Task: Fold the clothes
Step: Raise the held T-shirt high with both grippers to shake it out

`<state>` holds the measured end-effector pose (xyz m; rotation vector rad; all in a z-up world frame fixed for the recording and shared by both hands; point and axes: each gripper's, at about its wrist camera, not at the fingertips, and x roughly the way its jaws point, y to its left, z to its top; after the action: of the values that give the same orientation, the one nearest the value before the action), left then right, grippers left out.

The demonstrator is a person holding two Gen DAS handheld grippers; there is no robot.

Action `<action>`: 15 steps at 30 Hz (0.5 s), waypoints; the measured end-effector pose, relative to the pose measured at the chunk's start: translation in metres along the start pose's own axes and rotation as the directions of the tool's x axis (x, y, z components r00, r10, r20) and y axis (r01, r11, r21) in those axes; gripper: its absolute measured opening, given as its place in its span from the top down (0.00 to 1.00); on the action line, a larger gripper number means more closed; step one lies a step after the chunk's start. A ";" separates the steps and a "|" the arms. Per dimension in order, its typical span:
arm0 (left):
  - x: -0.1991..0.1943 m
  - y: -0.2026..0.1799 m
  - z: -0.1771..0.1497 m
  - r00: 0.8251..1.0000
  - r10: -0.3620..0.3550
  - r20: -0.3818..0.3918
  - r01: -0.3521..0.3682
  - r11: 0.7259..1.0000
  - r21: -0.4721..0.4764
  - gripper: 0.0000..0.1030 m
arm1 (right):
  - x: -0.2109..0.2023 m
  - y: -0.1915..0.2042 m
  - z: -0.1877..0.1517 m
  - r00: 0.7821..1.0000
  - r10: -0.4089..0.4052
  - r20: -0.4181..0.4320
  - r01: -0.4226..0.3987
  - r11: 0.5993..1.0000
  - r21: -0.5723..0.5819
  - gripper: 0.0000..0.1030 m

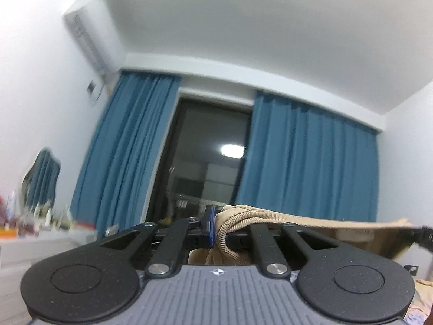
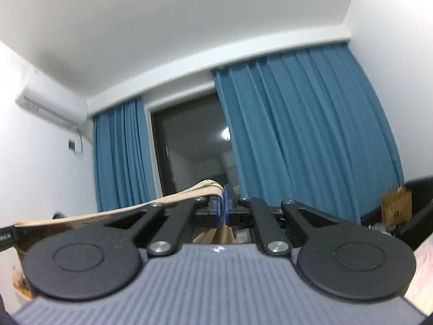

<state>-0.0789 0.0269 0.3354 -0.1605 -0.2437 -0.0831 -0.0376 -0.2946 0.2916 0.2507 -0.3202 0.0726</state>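
Note:
A beige garment with a ribbed hem (image 1: 238, 224) is held up in the air between both grippers. My left gripper (image 1: 219, 230) is shut on one end of the ribbed edge, which bunches over its blue pads. From there the cloth stretches off to the right as a taut band (image 1: 351, 223). In the right wrist view my right gripper (image 2: 223, 211) is shut on the other end of the beige garment (image 2: 189, 193), whose edge runs away to the left. Both grippers point slightly upward toward the window. The rest of the garment hangs below, mostly hidden.
Blue curtains (image 1: 311, 157) flank a dark window (image 1: 205, 157) ahead. An air conditioner (image 2: 51, 103) sits high on the left wall. A cluttered white dresser with a mirror (image 1: 40, 181) stands at left. A brown paper bag (image 2: 396, 208) and dark furniture are at right.

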 end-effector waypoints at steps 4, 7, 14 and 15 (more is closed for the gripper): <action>-0.010 -0.019 0.060 0.999 -0.040 0.026 0.040 0.999 0.004 0.93 | -0.018 0.006 0.058 0.996 0.020 0.090 -0.018 1.000 -0.023 0.95; -0.012 -0.031 0.092 0.998 -0.048 0.030 0.048 0.999 0.002 0.91 | -0.027 0.008 0.094 0.993 0.043 0.111 -0.041 0.999 -0.020 0.95; -0.002 -0.037 0.111 0.998 -0.053 -0.040 0.053 0.999 0.000 0.86 | -0.041 0.009 0.116 0.994 0.053 0.097 -0.047 0.997 -0.064 0.95; 0.000 -0.036 0.108 0.997 -0.053 -0.053 0.053 0.999 0.005 0.86 | -0.039 0.007 0.112 0.995 0.050 0.083 -0.045 0.997 -0.063 0.95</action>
<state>-0.1079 0.0096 0.4443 -0.1456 -0.1956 -0.1390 -0.1090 -0.3176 0.3834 0.1863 -0.4120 0.0991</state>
